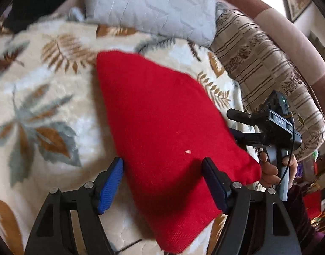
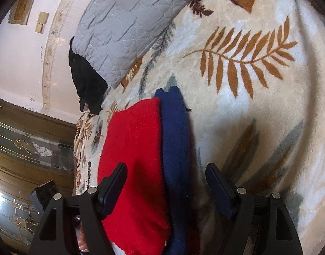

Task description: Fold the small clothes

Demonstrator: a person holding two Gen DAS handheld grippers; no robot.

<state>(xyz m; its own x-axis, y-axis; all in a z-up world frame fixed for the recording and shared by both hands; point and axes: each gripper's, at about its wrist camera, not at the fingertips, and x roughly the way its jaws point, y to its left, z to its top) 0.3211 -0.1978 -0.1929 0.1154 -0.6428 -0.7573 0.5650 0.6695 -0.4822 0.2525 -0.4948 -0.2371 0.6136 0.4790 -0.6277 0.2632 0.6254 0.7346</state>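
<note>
surface: leaf-print blanket (image 1: 45,110), cream fleece, fills most of both views
red garment (image 1: 162,131): folded knit, flat red panel, long axis from upper left of left wrist view down to lower centre; tiny pale fleck of lint near its lower middle
red garment, right wrist view (image 2: 132,161): centre-left to bottom of frame, lying on the blanket
blue garment (image 2: 175,144): dark navy fabric lying just beside the red one, at its right in frame; touching or tucked under, cannot tell which
left gripper (image 1: 162,182): fingers wide, straddling the lower part of the red panel; blue pad at its left edge, dark pad over its right part; pads not pressing the cloth
right gripper (image 2: 165,187): fingers wide, nothing clamped; left finger over red cloth, right finger over bare blanket, blue strip between
right gripper, seen from left wrist view (image 1: 236,123): at right edge of red panel, fingertips pointing at its side; hand (image 1: 270,170) on the handle at lower right
key relation: cloth runs away from both sets of fingers, roughly along their pointing line; both close, left looks more squarely centred on the red piece
judged step: probably about to grab or press the near edge for another fold or tidy
grey quilted pillow (image 1: 149,6): top of frame, well apart from the garment
striped cushion (image 1: 258,68): upper right, unrelated
risk: loose knit could slide on the fleece, fold may open
</note>
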